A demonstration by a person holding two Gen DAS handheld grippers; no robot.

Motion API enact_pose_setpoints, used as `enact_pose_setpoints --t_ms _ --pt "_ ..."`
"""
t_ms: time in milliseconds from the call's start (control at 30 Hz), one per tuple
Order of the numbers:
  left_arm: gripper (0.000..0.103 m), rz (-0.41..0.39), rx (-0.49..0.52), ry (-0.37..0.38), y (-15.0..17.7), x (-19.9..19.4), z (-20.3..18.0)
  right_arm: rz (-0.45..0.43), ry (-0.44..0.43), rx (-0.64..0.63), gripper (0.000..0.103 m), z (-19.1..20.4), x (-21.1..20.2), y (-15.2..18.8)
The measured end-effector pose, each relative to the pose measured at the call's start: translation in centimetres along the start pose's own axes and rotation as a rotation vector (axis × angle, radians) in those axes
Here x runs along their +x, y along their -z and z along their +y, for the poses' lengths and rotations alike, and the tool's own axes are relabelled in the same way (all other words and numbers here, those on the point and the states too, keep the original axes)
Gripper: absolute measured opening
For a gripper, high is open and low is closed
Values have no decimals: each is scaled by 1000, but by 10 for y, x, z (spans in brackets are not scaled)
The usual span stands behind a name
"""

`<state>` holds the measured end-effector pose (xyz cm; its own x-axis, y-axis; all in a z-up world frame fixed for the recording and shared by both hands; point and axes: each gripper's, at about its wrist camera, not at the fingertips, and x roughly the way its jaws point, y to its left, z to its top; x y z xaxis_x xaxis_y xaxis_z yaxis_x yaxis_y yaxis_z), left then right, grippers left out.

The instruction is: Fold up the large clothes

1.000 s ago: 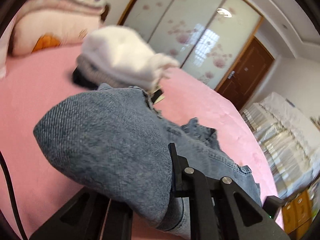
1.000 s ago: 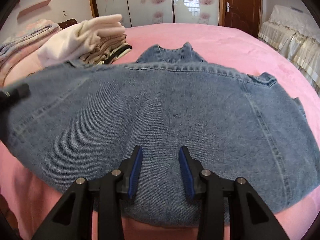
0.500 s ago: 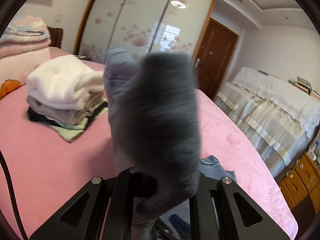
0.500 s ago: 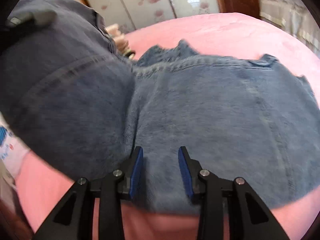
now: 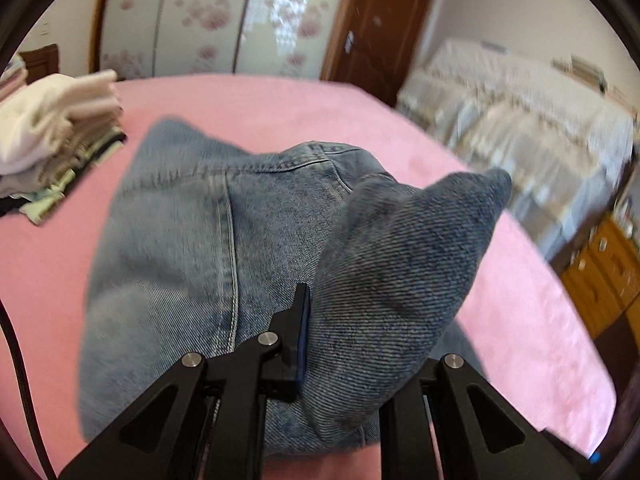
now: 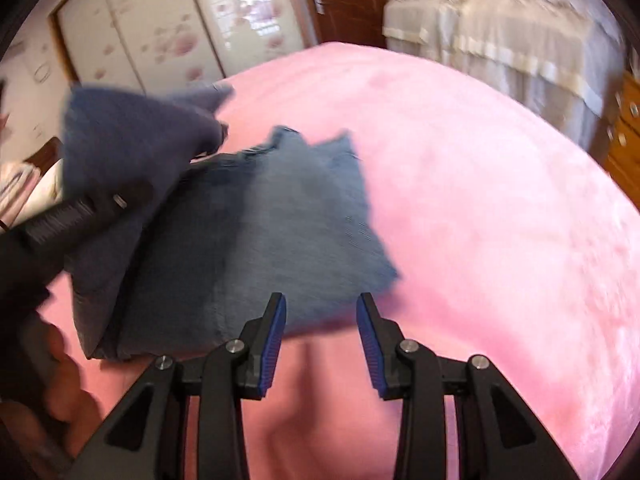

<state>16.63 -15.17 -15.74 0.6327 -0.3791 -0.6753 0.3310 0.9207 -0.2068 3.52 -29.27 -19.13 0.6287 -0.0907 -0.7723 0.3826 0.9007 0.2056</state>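
A blue denim jacket lies on the pink bed, partly folded over itself. My left gripper is shut on a bunched fold of the denim jacket, which rises between its fingers and hides the right one. In the right wrist view the jacket lies ahead and to the left. The left gripper shows there at the left edge, holding a raised dark flap. My right gripper is open and empty, just off the jacket's near edge above the pink bed.
A stack of folded clothes sits at the bed's far left. A covered sofa and a wooden cabinet stand to the right of the bed. Wardrobe doors and a brown door are behind.
My left gripper has carried its fold of denim across and down over the jacket. My right gripper has drawn back off the jacket toward its near edge, still open.
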Motion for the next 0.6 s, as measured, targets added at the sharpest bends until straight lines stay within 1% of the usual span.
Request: enact_pose_setpoints --t_ms 67,133,300,333,433,567,600 --pt "10 21 32 -10 11 7 -9 2 8 6 37 -9 -3 6" --pt "10 24 59 -22 17 8 -16 3 2 14 37 -14 -5 7" --pt "10 34 58 -20 14 5 -24 -11 -14 29 37 -24 -9 8" --pt "10 33 58 -18 9 6 -24 -10 -14 32 37 -25 -7 6" --pt "11 40 74 -27 10 10 -23 -1 -14 35 37 -29 -2 0" --pt "11 101 110 -55 21 25 -23 25 -16 54 37 -35 9 -2" --pt "11 104 123 -56 23 26 -24 28 -15 60 37 -36 9 0"
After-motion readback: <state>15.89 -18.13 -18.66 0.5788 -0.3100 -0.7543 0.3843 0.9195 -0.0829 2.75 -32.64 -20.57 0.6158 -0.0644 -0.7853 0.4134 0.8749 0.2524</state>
